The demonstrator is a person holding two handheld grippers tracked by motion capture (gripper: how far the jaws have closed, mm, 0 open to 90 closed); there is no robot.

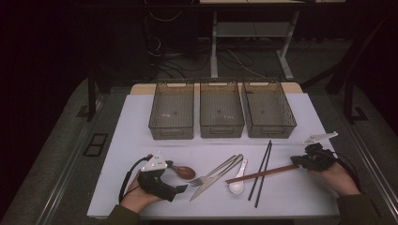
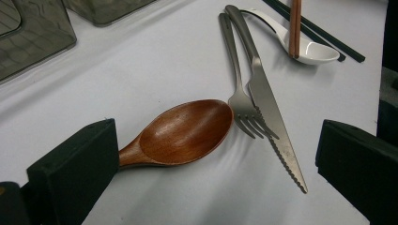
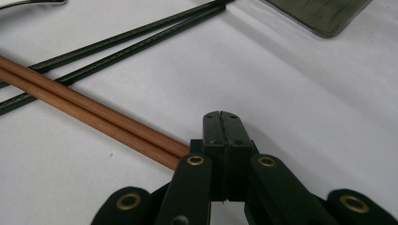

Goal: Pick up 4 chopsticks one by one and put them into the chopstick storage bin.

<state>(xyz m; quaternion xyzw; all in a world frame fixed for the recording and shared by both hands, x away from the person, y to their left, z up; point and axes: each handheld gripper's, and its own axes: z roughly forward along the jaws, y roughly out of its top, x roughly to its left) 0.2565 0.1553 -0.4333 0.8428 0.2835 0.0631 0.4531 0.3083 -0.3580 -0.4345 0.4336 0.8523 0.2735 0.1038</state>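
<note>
Surface [image 1: 141, 140]: flat, matte, pale grey-white sheet covering the middle of the high view; faint creases show in the gripper views.
Bins [image 1: 221, 115]: three smoky translucent plastic boxes, rectangular with rounded corners and handle slots, side by side in a row at the upper middle of the high view.
Left gripper [image 1: 180, 189]: black blocky body with a pale plate on top, at the lower left of the high view; its jaws stand wide apart with nothing between the pads, which are squared slabs of matte black foam.
Right gripper [image 1: 294, 161]: black, with brass-coloured pivot rivets, at the right of the high view; its jaws are pressed fully together, pad against pad, and the brown chopsticks' end lies just beside them, at their left in the right gripper view, not between them.
Brown chopsticks [image 1: 260, 174]: a pair of slim, smooth reddish wooden rods, lying across the black pair, far tips resting in the white spoon's bowl.
Black chopsticks [image 1: 263, 171]: two thin, dark, glossy sticks, nearly parallel.
Knife [image 2: 272, 117]: brushed steel, serrated edge, crossing the fork.
Fork [image 2: 239, 89]: matte steel, four tines.
Wooden spoon [image 2: 185, 131]: polished brown oval bowl with visible grain, in front of the left jaws.
White spoon [image 1: 237, 185]: glossy ceramic, deep bowl.
</note>
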